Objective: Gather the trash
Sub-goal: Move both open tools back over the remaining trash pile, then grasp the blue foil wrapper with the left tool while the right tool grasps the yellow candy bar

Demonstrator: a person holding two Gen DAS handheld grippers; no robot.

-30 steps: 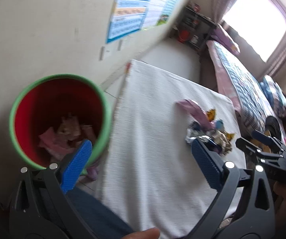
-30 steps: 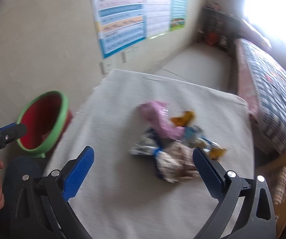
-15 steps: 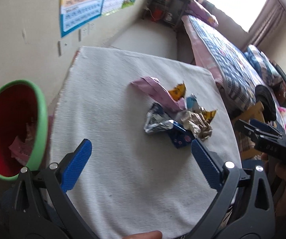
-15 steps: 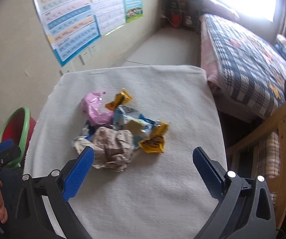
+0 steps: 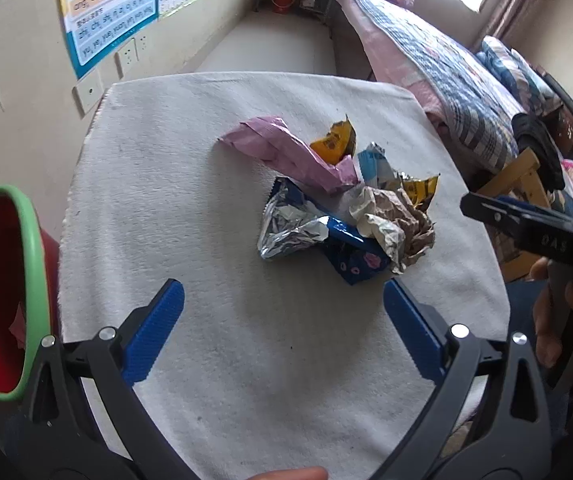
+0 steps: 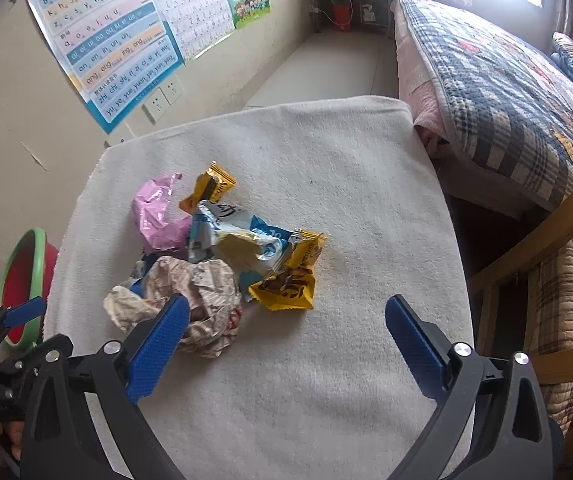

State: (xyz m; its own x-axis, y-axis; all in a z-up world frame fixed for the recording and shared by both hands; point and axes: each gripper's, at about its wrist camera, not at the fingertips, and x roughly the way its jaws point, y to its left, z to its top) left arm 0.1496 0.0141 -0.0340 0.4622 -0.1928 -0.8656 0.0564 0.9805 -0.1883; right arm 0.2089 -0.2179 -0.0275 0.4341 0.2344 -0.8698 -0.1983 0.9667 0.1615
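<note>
Trash pile lies on the white cloth, mid-table; right gripper just short of it, jaws wide and closing, holding nothing, left pad over the crumpled paper; left gripper wide open, empty, pile just ahead; red bin off the table's left edge

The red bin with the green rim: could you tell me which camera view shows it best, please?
The left wrist view: the bin fills the left edge, its red inside and some trash visible. In the right wrist view the bin is small, beside the table's edge, partly behind the left gripper.
</note>
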